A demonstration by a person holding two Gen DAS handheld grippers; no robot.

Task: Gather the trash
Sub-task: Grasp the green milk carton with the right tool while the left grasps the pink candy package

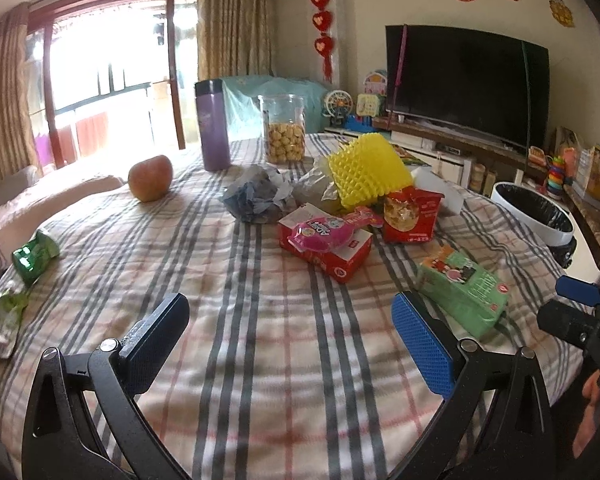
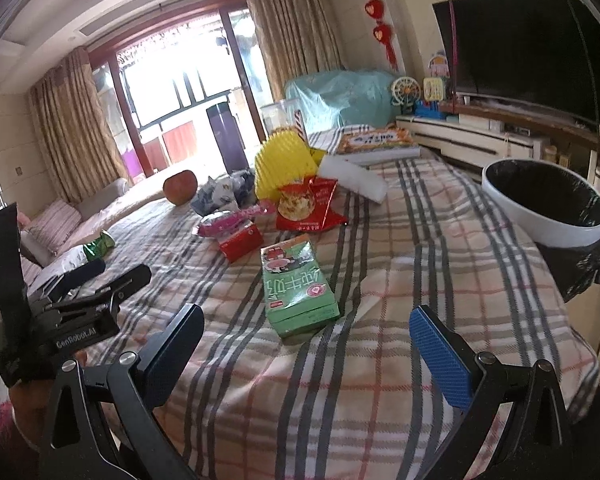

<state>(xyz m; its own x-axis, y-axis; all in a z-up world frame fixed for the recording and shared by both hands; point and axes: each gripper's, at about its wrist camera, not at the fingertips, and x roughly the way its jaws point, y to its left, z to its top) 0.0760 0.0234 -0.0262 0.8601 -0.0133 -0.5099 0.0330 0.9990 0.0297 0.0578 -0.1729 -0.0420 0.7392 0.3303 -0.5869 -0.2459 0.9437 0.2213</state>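
Trash lies on a plaid-covered table [image 1: 268,360]. In the left wrist view I see a green milk carton [image 1: 464,292], a red box under a pink wrapper [image 1: 328,248], a red snack bag [image 1: 410,214], a yellow foam net [image 1: 366,172], crumpled grey paper [image 1: 256,196] and green wrappers [image 1: 34,256] at the left edge. My left gripper [image 1: 290,344] hovers open over bare cloth, short of the pile. My right gripper [image 2: 306,356] is open too, just behind the green carton [image 2: 296,288]. A white bin with a black liner [image 2: 544,204] stands off the table's right edge.
An apple [image 1: 150,178], a purple flask [image 1: 213,124] and a cookie jar [image 1: 284,128] stand at the far side. A white foam block [image 2: 352,176] and a book [image 2: 376,140] lie behind the pile. A TV [image 1: 466,88] and shelf fill the right wall.
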